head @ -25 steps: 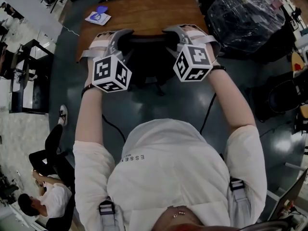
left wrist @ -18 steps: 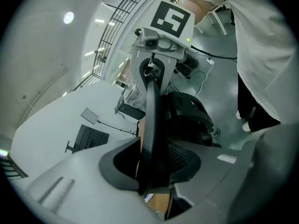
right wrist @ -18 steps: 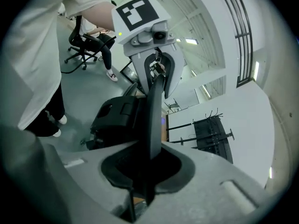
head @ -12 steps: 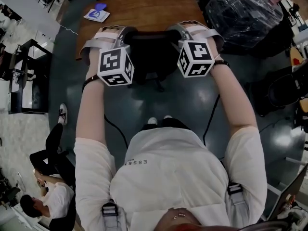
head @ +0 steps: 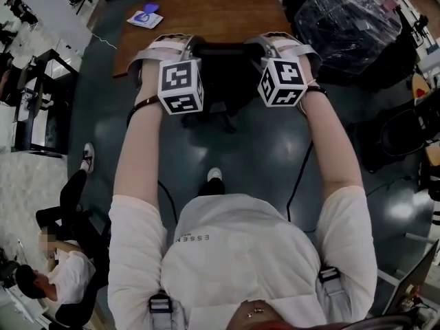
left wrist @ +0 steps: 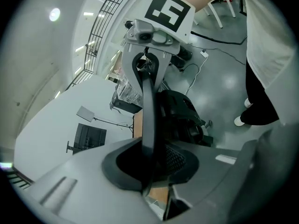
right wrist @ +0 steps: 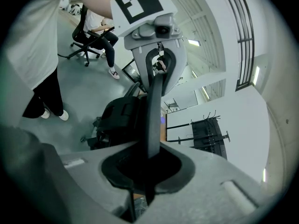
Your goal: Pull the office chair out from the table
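Top centre: office chair (head: pixel 227 81) against the table (head: pixel 206 12) edge. Left gripper (head: pixel 180 47) and right gripper (head: pixel 271 45) have just closed on its backrest rim — pull both evenly toward frame bottom, grip firm, so it doesn't swivel.

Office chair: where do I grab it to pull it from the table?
Grip the office chair by its thin backrest rim near each corner, coming from behind, opposite the table. It's slim enough for jaws; the left gripper and right gripper have just closed on it.
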`<state>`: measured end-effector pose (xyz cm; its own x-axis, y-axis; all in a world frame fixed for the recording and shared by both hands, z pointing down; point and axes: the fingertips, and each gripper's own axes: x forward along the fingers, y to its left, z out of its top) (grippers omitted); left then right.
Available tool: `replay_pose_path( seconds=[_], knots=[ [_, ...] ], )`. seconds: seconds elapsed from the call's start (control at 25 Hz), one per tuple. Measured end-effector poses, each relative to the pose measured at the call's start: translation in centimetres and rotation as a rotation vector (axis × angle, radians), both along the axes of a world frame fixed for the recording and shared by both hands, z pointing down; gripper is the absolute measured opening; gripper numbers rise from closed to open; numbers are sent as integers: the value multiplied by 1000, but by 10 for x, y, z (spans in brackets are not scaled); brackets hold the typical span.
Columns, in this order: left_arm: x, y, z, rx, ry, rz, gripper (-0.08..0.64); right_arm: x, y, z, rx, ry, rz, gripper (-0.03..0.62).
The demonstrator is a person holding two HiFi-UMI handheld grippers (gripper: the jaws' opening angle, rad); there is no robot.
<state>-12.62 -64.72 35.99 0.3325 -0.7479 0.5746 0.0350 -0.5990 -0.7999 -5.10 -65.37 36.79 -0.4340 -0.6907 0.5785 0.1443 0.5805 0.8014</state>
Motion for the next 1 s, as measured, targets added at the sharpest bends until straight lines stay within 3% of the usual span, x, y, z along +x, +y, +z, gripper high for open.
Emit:
replay_pose_path(
  seconds=[0.52,0.72,1.0],
  knots=[
    [-7,70,1,-48,13,-127,112,-8,75,-3,84,-20,-59,32],
    [-6,101,4,-46,17,-122,109,-8,107,-1,56,-29,-66,32],
    [-1,158,2,-15,18,-83,104,-3,162,-3,101,-42,-50,32]
  ],
)
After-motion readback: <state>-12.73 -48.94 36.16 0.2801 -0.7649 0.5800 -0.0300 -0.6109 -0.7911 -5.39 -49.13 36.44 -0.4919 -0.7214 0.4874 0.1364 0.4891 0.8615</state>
